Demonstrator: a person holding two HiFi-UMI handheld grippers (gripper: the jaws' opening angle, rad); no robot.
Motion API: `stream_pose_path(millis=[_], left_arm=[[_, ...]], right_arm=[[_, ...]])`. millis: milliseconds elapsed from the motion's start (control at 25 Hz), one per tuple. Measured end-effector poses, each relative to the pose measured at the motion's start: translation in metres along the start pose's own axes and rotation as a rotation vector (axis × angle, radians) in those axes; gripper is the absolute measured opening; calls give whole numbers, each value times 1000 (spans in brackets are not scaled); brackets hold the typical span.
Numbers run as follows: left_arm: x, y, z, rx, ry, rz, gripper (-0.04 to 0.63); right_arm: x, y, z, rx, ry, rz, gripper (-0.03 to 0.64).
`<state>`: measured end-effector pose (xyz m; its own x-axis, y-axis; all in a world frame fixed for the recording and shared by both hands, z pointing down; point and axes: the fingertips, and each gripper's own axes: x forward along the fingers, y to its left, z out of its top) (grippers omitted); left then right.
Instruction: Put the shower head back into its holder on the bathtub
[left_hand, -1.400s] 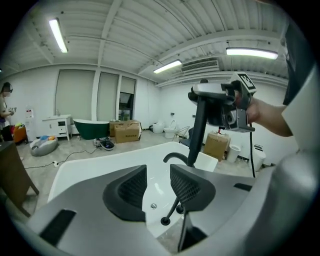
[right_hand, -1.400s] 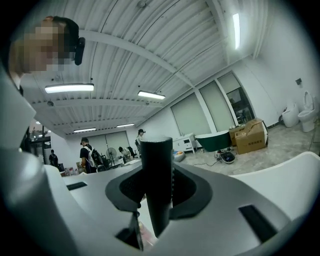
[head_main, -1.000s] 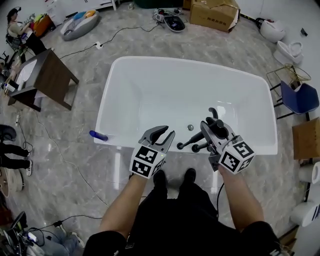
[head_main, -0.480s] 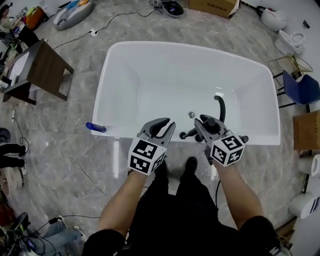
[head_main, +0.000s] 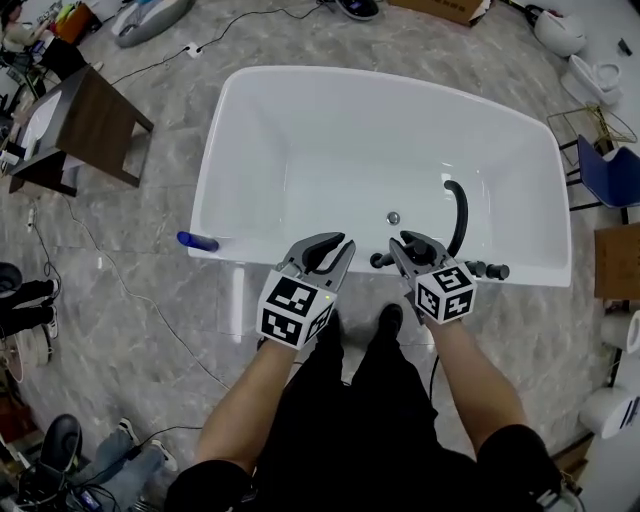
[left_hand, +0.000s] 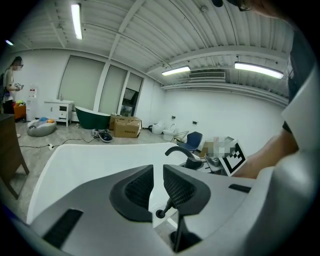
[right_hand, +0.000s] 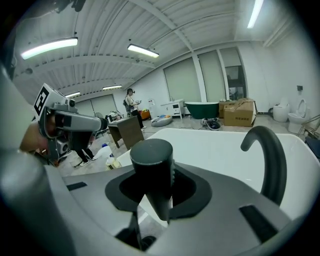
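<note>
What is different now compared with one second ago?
The right gripper, clamped on the shower head, came down toward the near rim of the bathtub. The left gripper has just been closing its jaws, with nothing between them. Unchanged: that grip, and the blue object on the rim.

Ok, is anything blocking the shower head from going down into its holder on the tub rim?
Nothing visible does. The right gripper holds the shower head over the near rim of the bathtub, left of the curved spout. The holder itself is hidden under the gripper, so I can't check it.
</note>
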<state>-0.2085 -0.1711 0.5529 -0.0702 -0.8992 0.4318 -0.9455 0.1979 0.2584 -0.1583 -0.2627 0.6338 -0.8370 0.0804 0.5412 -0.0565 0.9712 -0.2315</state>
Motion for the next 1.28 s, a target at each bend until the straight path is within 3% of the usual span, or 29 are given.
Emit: stream_pose_path(millis=[1280], left_arm=[[-22,24,-14,-69,-3,37,66]], right_arm=[[55,-26,-86,26,202,-88,123]])
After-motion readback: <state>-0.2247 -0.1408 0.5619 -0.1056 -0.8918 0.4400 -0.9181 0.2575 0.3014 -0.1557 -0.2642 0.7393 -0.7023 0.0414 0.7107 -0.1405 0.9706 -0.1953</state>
